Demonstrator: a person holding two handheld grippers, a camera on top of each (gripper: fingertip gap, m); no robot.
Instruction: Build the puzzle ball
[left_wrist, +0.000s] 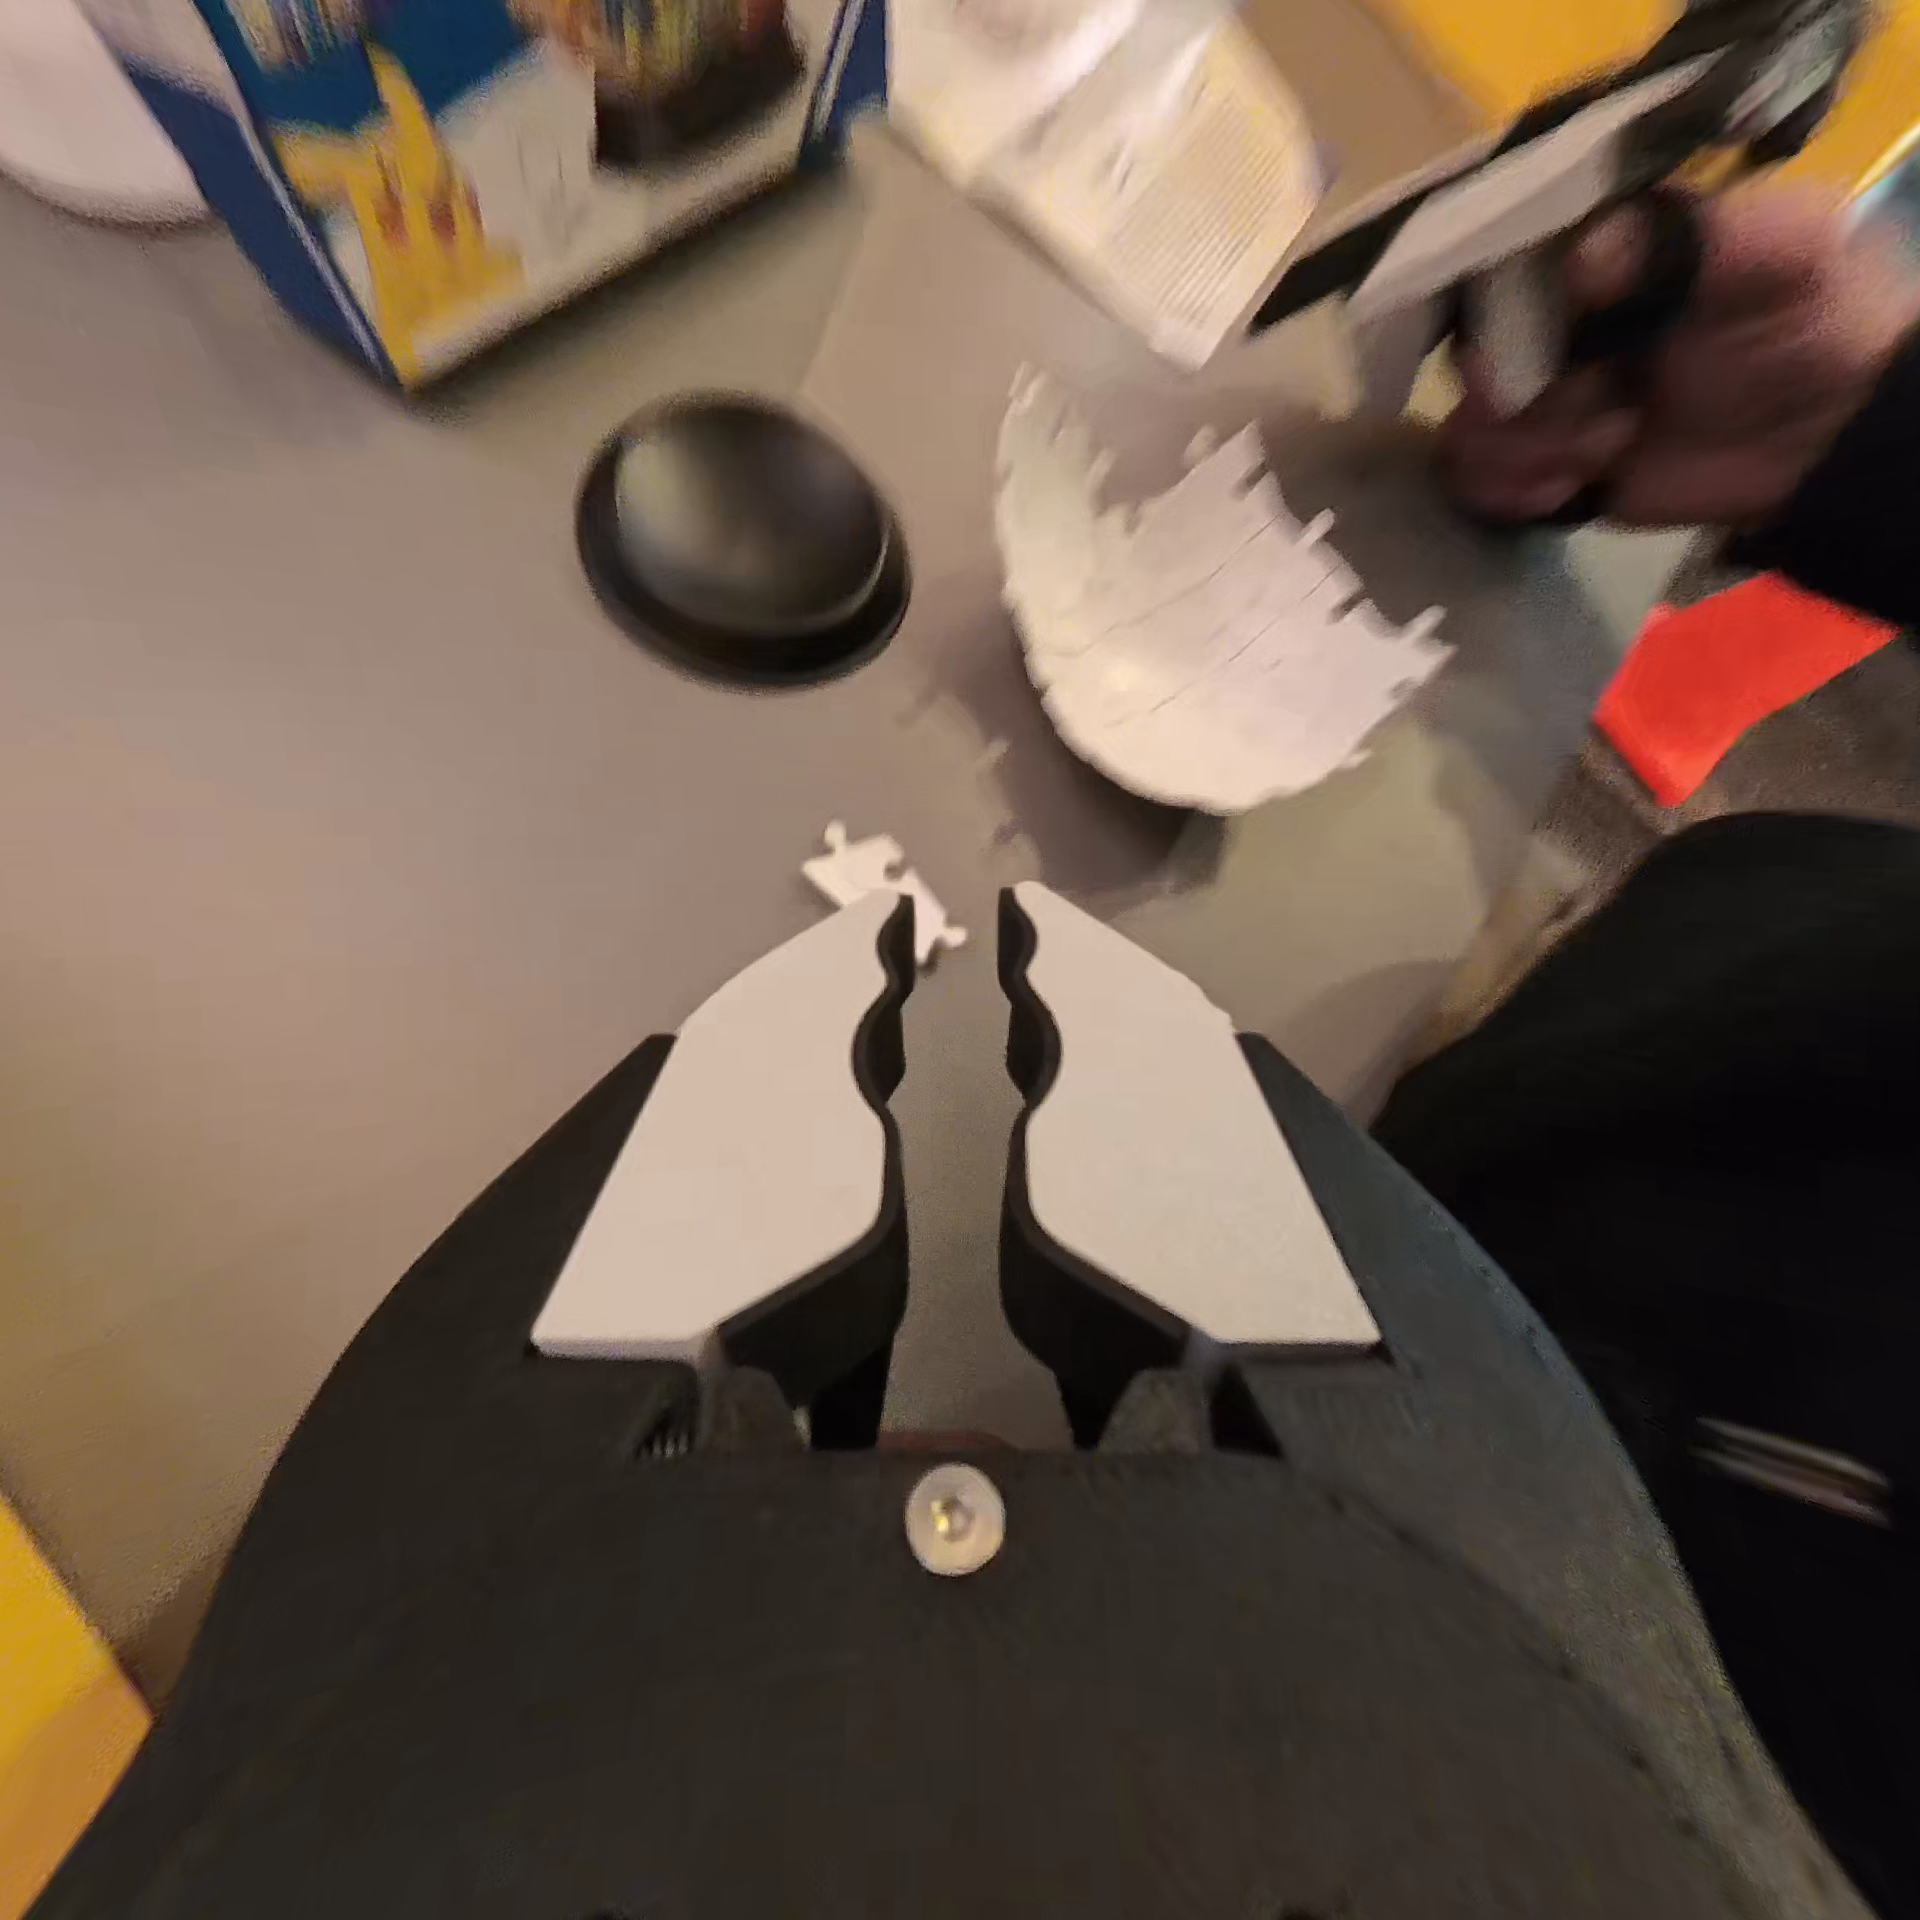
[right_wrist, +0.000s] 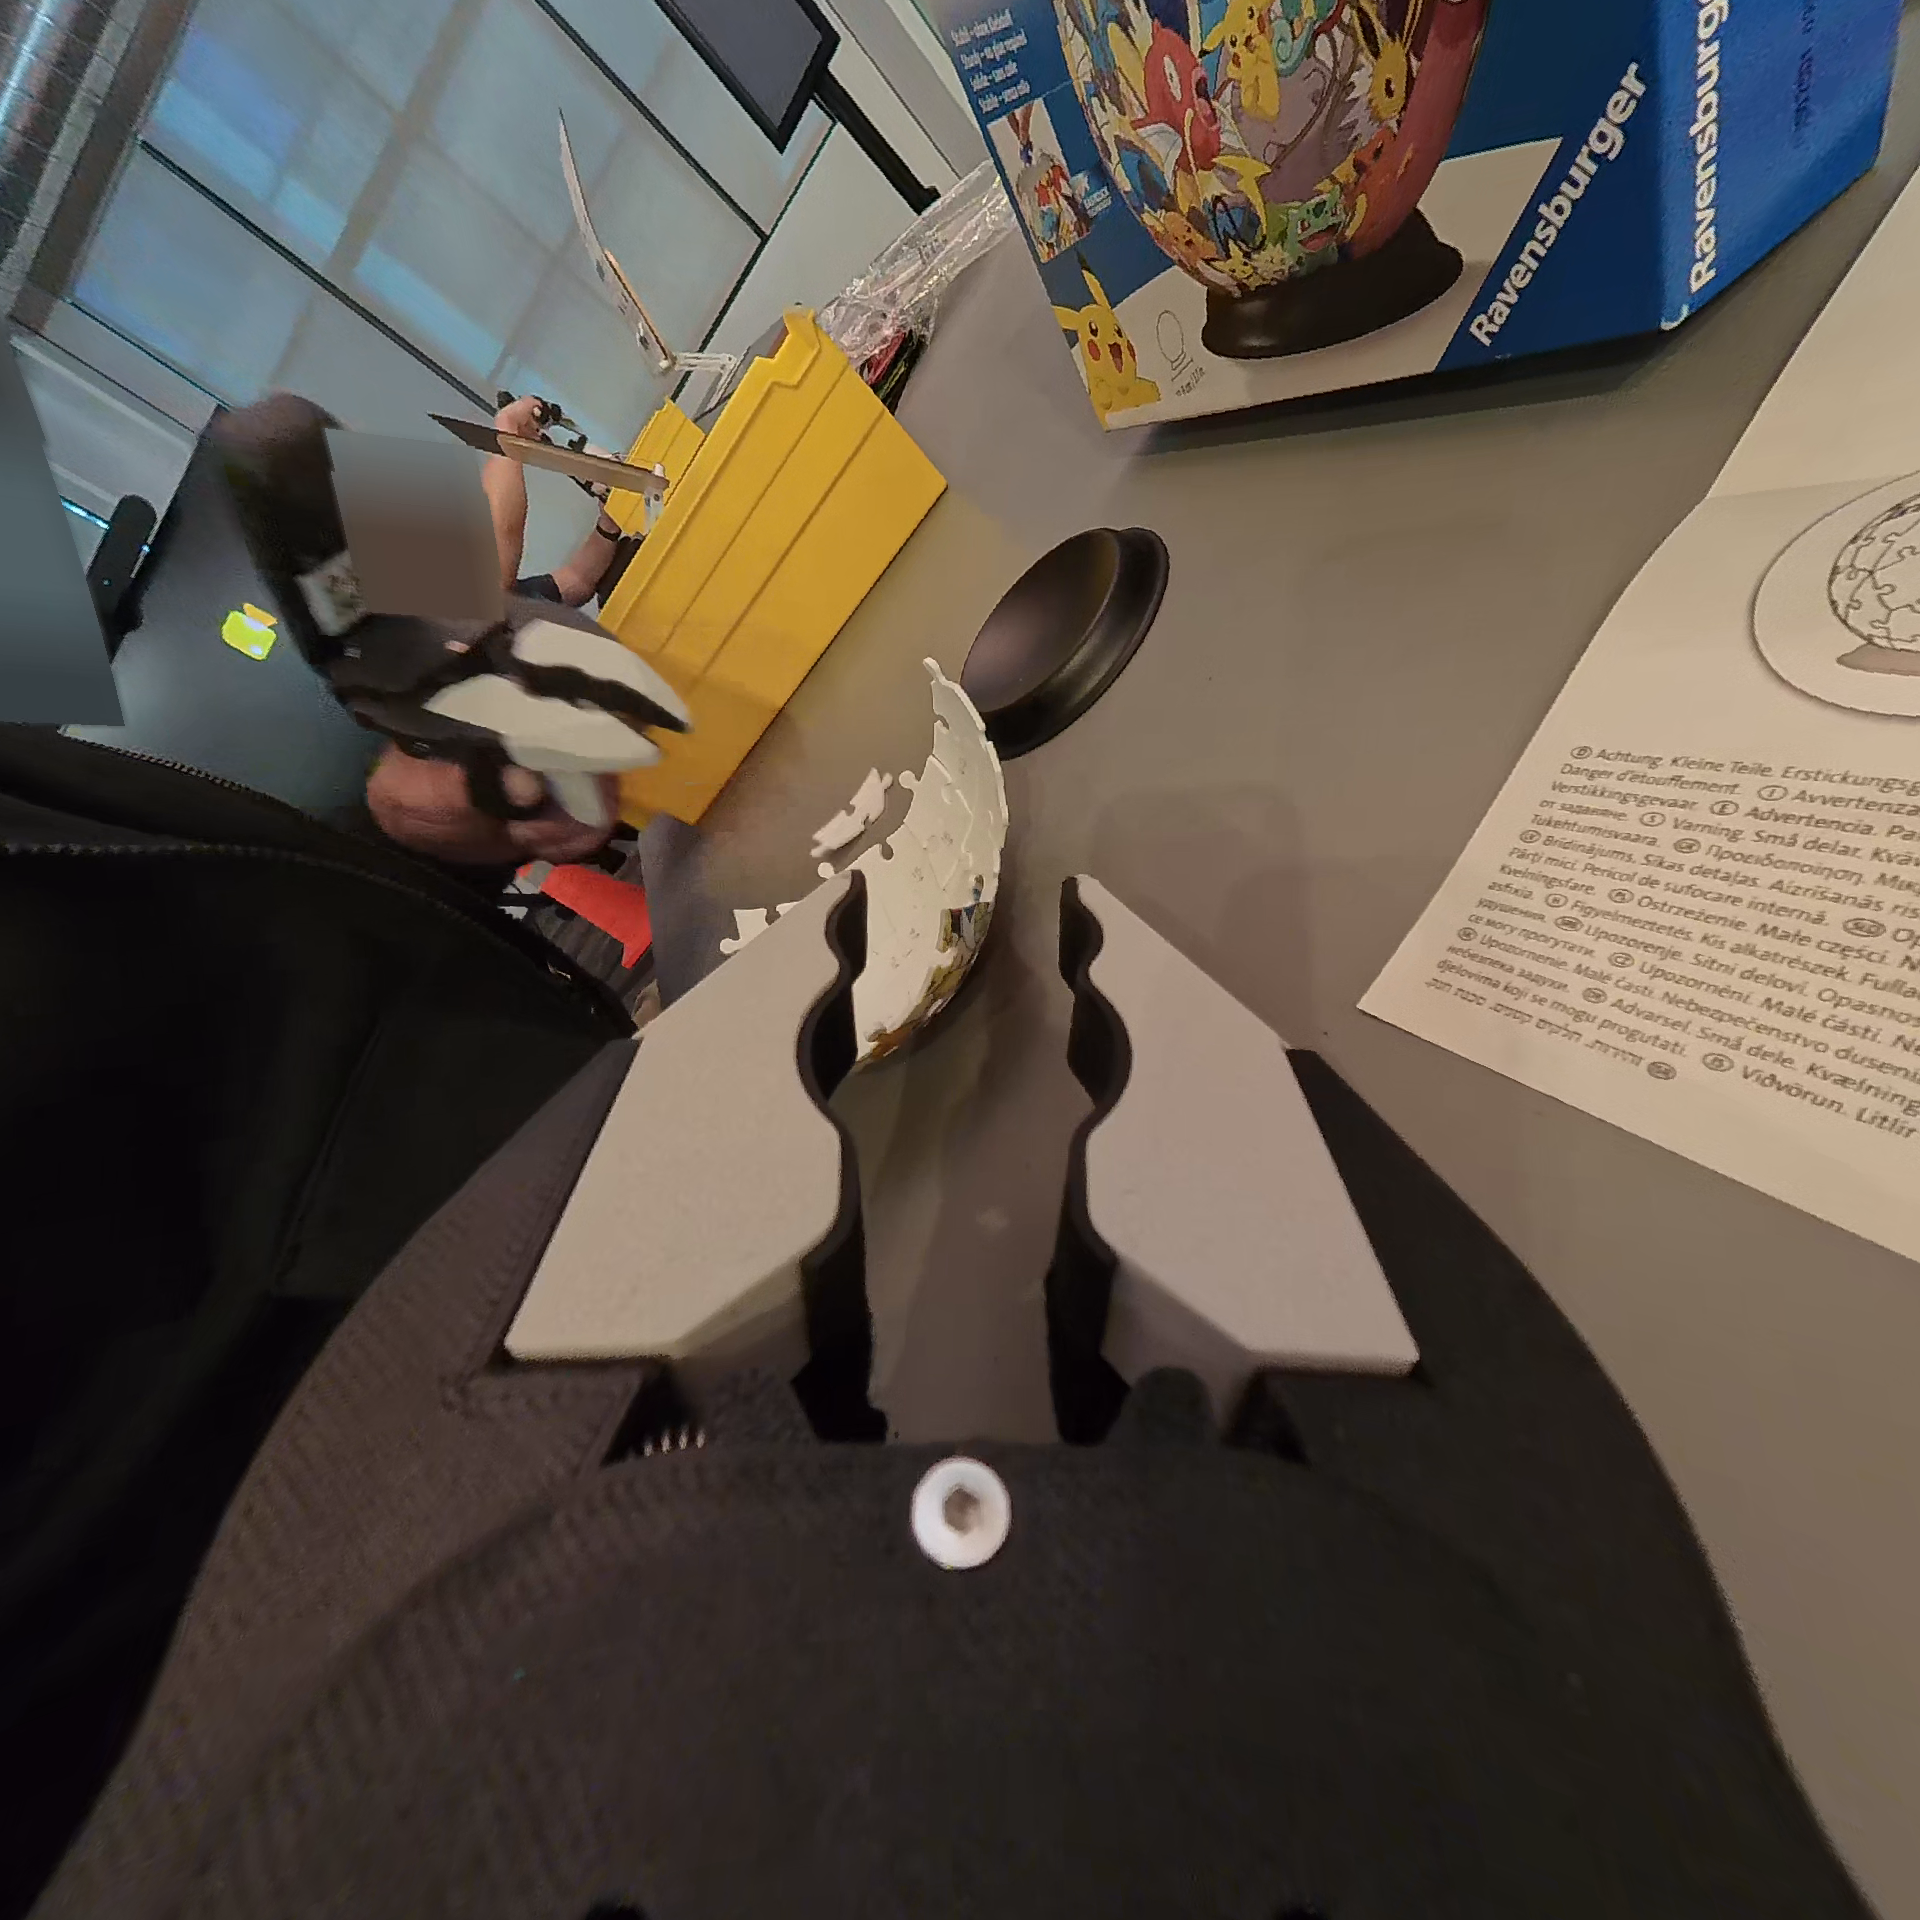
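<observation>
The half-built puzzle ball (left_wrist: 1195, 634) is a white curved shell lying on the grey table (left_wrist: 312, 779). In the right wrist view it (right_wrist: 935, 894) shows coloured print on its outside. A loose white puzzle piece (left_wrist: 862, 883) lies on the table just beyond my left gripper's (left_wrist: 956, 904) left fingertip. The left gripper is open by a narrow gap and empty. My right gripper (right_wrist: 966, 904) is open and empty, with the shell just beyond its tips. The round black stand (left_wrist: 738, 535) sits behind the shell, also in the right wrist view (right_wrist: 1070, 634).
The blue puzzle box (right_wrist: 1351, 156) stands at the back. A printed instruction sheet (right_wrist: 1714, 883) lies to the right. A yellow bin (right_wrist: 769, 603) stands at the table's left edge. A red object (left_wrist: 1735, 675) is off the table. Another person sits in the background.
</observation>
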